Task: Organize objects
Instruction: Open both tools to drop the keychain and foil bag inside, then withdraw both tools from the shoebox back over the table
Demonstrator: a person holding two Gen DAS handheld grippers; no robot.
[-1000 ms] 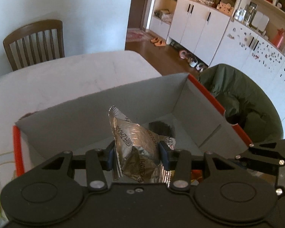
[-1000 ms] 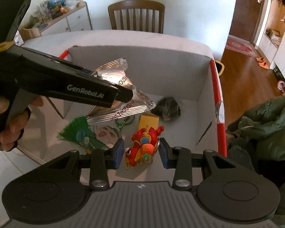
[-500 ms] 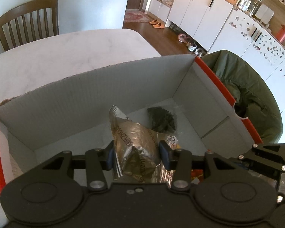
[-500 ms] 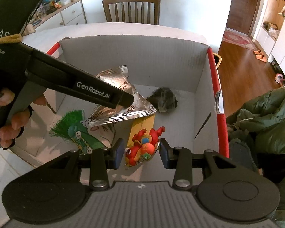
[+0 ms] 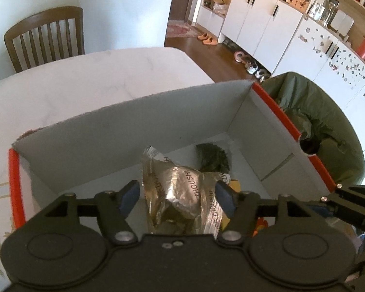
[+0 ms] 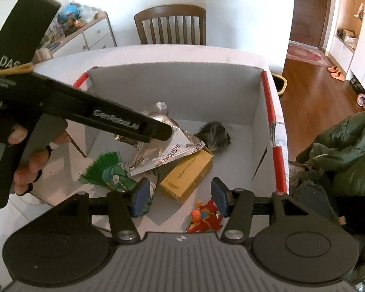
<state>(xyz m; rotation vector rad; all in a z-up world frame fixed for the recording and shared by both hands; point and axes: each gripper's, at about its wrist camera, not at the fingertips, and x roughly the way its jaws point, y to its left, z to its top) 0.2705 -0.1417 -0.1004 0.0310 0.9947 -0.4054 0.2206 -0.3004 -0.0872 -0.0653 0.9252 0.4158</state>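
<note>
Foil packet [image 5: 182,194] between spread left tongs [image 5: 177,194]; right tongs [image 6: 177,194] agape.

"GenRobot.AI" runs in pale letters along the left gripper [image 6: 158,131], and "DAS" sits on its handle above smaller print too blurred to read. The foil packet [image 6: 168,150] carries "ZHOUSHI" again and again, seen in both views. The yellow box [image 6: 187,175] has dark lettering on its side, too small to make out.
</note>
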